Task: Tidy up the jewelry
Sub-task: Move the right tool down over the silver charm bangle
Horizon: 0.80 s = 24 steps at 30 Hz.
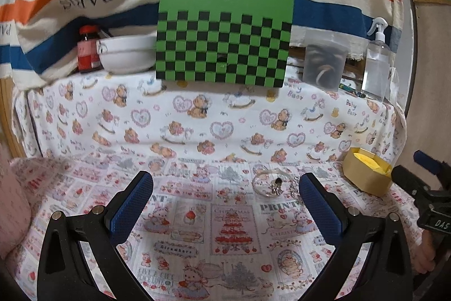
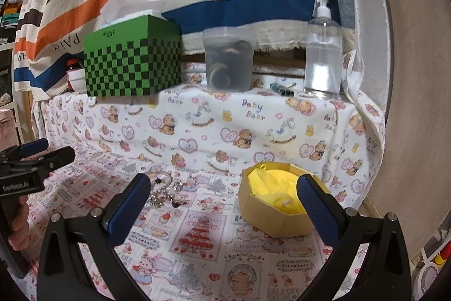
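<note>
My biggest worry is the printed cotton cloth [image 2: 214, 241] over the bench: soft and wrinkled, it could bunch under a finger and drag pieces away. Next, the octagonal tan cardboard box with yellow lining [image 2: 270, 213] looks light; a nudge might slide it. The jewelry, a tangled pile of silver chains and a clear bangle [image 2: 165, 192], lies at ten o'clock from the box, so one pick may lift several. My right hand-held gripper [image 2: 224, 212] and left hand-held gripper [image 1: 225, 206] are both spread, empty. The green checkered tissue box [image 1: 224, 35] stands at twelve o'clock, clear of the path.
</note>
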Motion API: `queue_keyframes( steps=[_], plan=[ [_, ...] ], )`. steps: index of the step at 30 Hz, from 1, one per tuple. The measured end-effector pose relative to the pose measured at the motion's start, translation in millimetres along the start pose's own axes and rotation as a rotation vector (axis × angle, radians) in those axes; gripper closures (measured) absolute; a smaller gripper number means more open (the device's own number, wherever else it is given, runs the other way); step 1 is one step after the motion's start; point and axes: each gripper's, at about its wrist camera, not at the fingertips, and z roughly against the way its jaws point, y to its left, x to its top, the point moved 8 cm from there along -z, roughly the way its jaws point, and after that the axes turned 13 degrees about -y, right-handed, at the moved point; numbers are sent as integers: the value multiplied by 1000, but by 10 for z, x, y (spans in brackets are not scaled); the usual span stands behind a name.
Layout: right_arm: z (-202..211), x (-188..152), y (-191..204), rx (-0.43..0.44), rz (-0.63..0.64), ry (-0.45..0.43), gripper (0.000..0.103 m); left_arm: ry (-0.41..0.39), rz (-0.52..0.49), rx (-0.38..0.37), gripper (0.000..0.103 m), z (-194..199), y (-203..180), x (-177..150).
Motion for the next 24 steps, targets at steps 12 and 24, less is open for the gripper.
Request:
queue_keyframes(
  steps=[12, 24],
  plan=[
    [-113, 37, 81, -22, 61, 86, 0, 172, 162, 51, 1, -249, 548, -110],
    [-1013, -238, 1117, 284, 44, 555, 0, 202, 178, 114, 1, -339, 888, -113]
  ],
)
